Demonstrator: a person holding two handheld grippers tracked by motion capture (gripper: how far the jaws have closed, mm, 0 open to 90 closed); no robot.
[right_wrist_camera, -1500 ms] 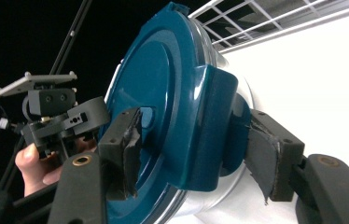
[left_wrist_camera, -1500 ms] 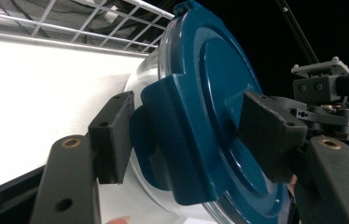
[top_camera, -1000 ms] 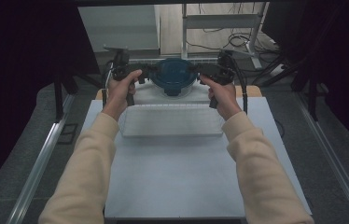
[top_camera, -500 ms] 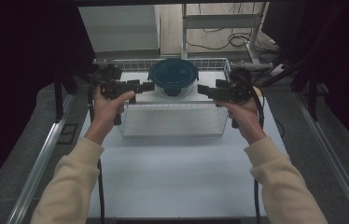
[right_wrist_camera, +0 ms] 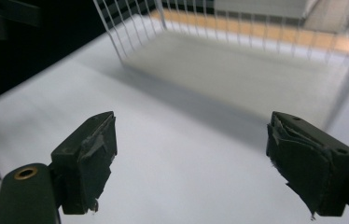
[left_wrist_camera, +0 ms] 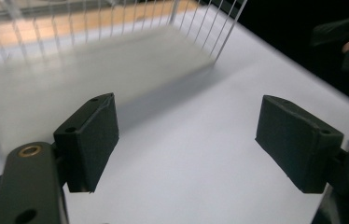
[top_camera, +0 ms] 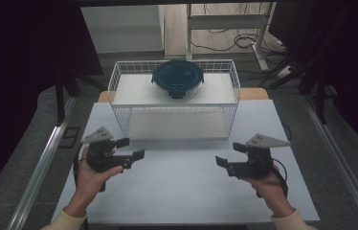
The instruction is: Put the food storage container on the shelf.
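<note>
A round clear container with a dark blue clip lid [top_camera: 177, 78] rests on the upper white level of a white wire basket [top_camera: 119, 103] at the far side of the table. My left gripper [top_camera: 131, 147] is held low over the near left of the table, open and empty, well short of the basket. My right gripper [top_camera: 229, 154] mirrors it at the near right, also open and empty. In the left gripper view the left gripper [left_wrist_camera: 186, 140] stands wide apart over bare tabletop, with the basket [left_wrist_camera: 116, 28] ahead. In the right gripper view the right gripper [right_wrist_camera: 191, 154] is likewise wide, facing the basket [right_wrist_camera: 238, 32].
The white table [top_camera: 182, 191] spreads between the two hands and the basket. Metal rails [top_camera: 38, 167] run along both sides of the table. A desk frame with cables [top_camera: 225, 33] stands behind the basket. Dark curtains close in at left and right.
Both grippers have come away from the container's sides and drawn back toward the near edge of the table. The container stays in the basket.
</note>
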